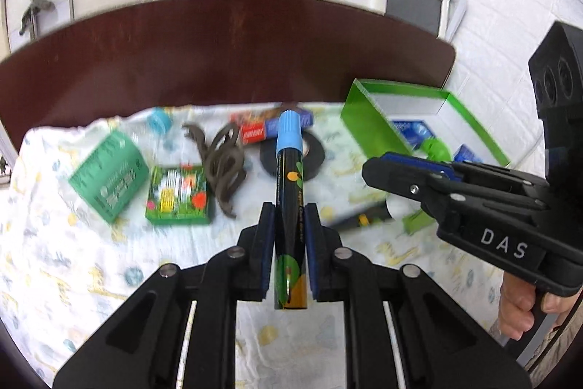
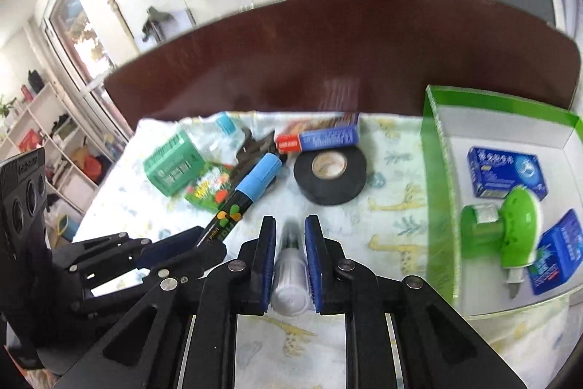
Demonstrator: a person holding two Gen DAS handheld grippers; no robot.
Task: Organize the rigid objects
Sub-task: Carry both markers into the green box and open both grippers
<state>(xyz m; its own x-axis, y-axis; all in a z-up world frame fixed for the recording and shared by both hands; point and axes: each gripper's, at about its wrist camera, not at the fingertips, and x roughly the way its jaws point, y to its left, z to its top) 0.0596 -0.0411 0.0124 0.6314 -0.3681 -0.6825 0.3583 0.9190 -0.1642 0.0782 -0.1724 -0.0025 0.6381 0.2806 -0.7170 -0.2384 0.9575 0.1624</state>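
My left gripper [image 1: 289, 210] is shut on a black marker with a blue cap [image 1: 289, 192], held above the patterned cloth; the marker also shows in the right wrist view [image 2: 247, 195]. My right gripper [image 2: 289, 225] is shut on a marker with a white cap [image 2: 290, 276], its dark body pointing forward. The right gripper also shows in the left wrist view [image 1: 371, 166], reaching in from the right. An open green box [image 2: 437, 170] at the right holds two blue packets [image 2: 506, 177] and a green plug-in device [image 2: 510, 228].
On the cloth lie a black tape roll [image 2: 329, 175], a red and blue box [image 2: 317, 139], a green box [image 1: 109, 170], a colourful green packet [image 1: 178, 195], a dark clip [image 1: 222, 163] and a small blue cap [image 1: 158, 121]. A dark wooden table edge [image 1: 218, 53] lies behind.
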